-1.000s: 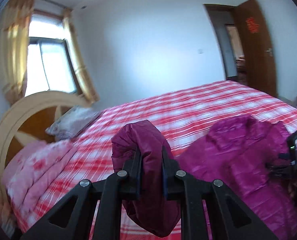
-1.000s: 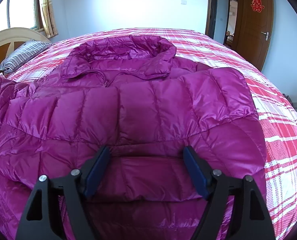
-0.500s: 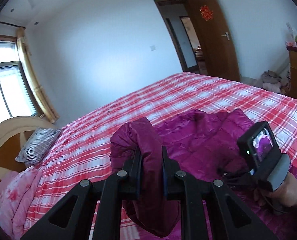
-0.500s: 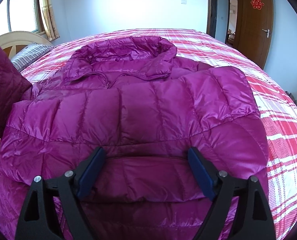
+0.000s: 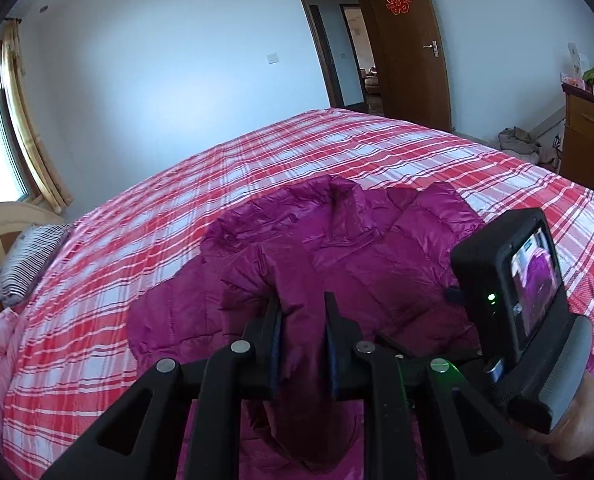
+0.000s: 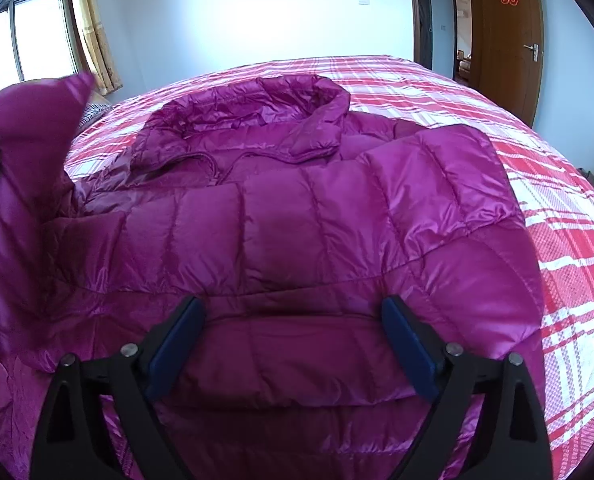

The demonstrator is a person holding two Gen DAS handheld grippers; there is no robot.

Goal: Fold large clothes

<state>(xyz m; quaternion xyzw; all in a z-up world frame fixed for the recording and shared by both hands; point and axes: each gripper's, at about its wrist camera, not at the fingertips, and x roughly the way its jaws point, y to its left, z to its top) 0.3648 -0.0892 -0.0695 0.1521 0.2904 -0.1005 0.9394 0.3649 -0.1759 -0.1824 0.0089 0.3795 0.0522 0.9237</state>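
A magenta quilted down jacket [image 6: 297, 208] lies spread on the plaid bed, its hood [image 6: 257, 108] at the far end. My left gripper [image 5: 302, 304] pinches one sleeve [image 5: 257, 272] between its pads and holds it over the jacket's body [image 5: 377, 256]; its jaws are opening slightly, the fabric still caught between them. That raised sleeve [image 6: 25, 140] shows at the left edge of the right wrist view. My right gripper [image 6: 293, 308] hovers over the near hem, its jaws opening wide, with nothing gripped. Its camera housing [image 5: 509, 280] sits just right of the left gripper.
The red-and-white plaid bed [image 5: 177, 208] stretches far around the jacket. A striped pillow [image 5: 25, 260] and wooden headboard [image 5: 1, 220] lie at the left. A brown door [image 5: 409, 48] stands open beyond the bed, and a wooden cabinet [image 5: 585, 136] at the right.
The left gripper has swung right and down, carrying the sleeve from beside the jacket to over its body, close to the right hand. The right gripper's jaws have spread wider without shifting.
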